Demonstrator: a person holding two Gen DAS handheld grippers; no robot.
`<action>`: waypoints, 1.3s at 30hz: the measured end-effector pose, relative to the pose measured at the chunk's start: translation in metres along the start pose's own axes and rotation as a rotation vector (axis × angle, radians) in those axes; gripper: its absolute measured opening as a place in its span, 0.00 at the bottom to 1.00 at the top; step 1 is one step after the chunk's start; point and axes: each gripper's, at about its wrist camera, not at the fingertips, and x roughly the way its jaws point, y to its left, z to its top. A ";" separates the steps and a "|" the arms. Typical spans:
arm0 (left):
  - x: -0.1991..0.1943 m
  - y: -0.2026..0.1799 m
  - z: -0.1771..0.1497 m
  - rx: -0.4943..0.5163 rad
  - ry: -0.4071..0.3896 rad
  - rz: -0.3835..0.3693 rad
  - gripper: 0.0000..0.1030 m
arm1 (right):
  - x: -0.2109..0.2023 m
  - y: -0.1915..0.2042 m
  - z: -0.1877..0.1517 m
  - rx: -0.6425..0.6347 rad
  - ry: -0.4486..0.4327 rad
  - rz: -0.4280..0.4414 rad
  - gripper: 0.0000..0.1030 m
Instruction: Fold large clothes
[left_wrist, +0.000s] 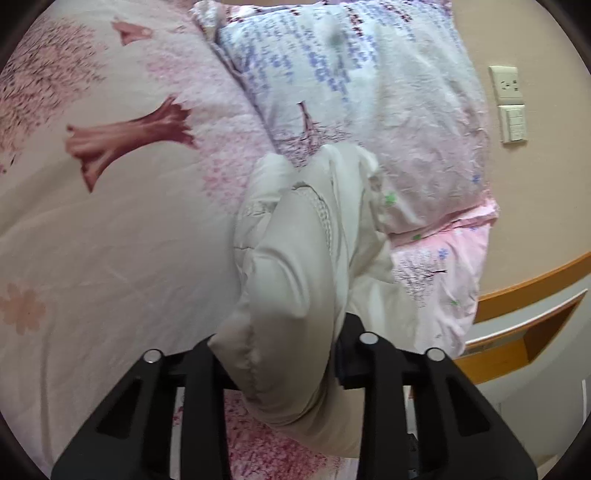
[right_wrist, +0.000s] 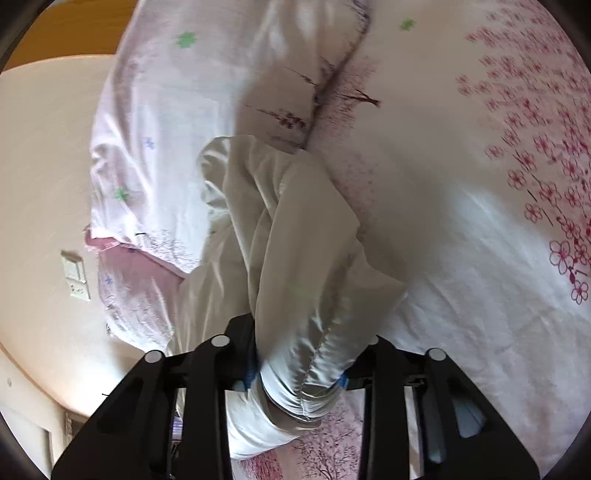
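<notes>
Both tools clamped now. Left tool (left_wrist: 275, 363) nipped narrow on a puffy bunched fold of the cream padded garment (left_wrist: 295, 258); right tool (right_wrist: 301, 363) likewise pinched tight on another thick wad of the same garment (right_wrist: 288, 229), near what looks like a stitched edge. Rest of the garment trailing forward from both grips, draped over the blossom-print bed (left_wrist: 92, 240), far end lying against the patterned pillow (left_wrist: 369, 92). Wall sockets (left_wrist: 508, 103) off beyond the bed edge.

Risks from here, by judgement: slippery, quilted cloth squeezed as a lump, so could creep out between the pads on a lift. Bunched grips rather than clean corners, so likely a lopsided, twisted fold. Possible snag of the trailing end on the pillow, dragging it along. Hard to tell whether several layers are caught together.
</notes>
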 end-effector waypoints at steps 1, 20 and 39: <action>-0.001 -0.002 0.001 0.004 0.000 -0.012 0.25 | -0.002 0.004 -0.001 -0.013 -0.004 0.013 0.28; -0.135 0.018 -0.022 0.036 -0.070 -0.040 0.23 | -0.047 0.025 -0.090 -0.164 0.135 0.087 0.26; -0.171 0.060 -0.050 0.020 -0.137 0.001 0.57 | -0.106 0.031 -0.132 -0.381 -0.068 -0.220 0.56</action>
